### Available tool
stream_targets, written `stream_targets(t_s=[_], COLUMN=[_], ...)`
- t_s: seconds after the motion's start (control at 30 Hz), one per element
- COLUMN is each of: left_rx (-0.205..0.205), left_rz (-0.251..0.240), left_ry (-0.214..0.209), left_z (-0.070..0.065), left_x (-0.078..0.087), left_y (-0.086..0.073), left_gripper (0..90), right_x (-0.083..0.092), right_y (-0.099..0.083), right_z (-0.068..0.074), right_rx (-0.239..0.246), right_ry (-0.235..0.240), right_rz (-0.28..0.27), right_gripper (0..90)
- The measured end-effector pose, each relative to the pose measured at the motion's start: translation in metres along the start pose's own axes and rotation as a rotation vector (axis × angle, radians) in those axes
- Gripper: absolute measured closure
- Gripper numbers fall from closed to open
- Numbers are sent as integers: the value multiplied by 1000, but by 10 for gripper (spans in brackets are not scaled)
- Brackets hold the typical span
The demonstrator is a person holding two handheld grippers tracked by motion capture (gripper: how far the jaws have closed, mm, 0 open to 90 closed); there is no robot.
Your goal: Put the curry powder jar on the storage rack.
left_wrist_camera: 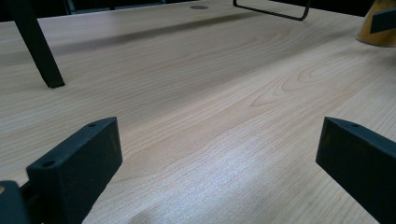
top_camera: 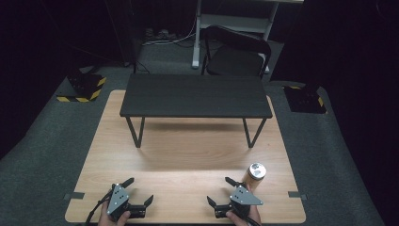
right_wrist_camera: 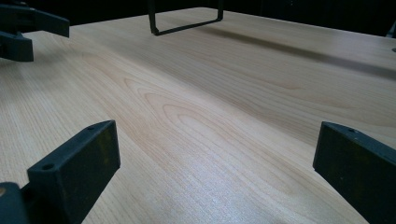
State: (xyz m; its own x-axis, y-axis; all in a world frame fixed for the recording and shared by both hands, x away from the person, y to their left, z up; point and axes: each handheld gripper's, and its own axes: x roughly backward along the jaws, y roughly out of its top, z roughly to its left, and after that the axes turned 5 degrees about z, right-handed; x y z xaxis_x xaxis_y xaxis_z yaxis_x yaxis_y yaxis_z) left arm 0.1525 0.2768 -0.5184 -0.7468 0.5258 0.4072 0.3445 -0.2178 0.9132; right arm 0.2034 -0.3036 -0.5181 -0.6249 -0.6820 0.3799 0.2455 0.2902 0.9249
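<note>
wood tabletop | black bench-type stand on far half, legs on the wood | L gripper at near-left edge, jaws released wide, nothing btwn | R gripper at near-right edge, jaws released wide, nothing btwn | tan cylinder w/ silver lid upright nr near-right corner, just beside R gripper

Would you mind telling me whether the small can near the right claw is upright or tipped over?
Upright: the can stands on the table with its round silver top facing up.
</note>
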Motion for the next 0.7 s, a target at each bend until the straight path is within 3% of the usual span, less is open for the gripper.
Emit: stream_targets(t_s=[0.3,0.53,0.7], left_rx=[-1,-2,0], left_rz=[3,3,6], left_ry=[-3,-9,-12], left_z=[0,1,2], left_x=[0,0,0], left_y=[0,0,1], left_gripper=[5,5,5], right_x=[5,33,50], right_y=[-1,-3,-6], right_z=[2,6,7], right_rx=[39,33,14], right_ry=[6,1,-39], right_rz=[-10,-88,-120], right_gripper=[2,1,1])
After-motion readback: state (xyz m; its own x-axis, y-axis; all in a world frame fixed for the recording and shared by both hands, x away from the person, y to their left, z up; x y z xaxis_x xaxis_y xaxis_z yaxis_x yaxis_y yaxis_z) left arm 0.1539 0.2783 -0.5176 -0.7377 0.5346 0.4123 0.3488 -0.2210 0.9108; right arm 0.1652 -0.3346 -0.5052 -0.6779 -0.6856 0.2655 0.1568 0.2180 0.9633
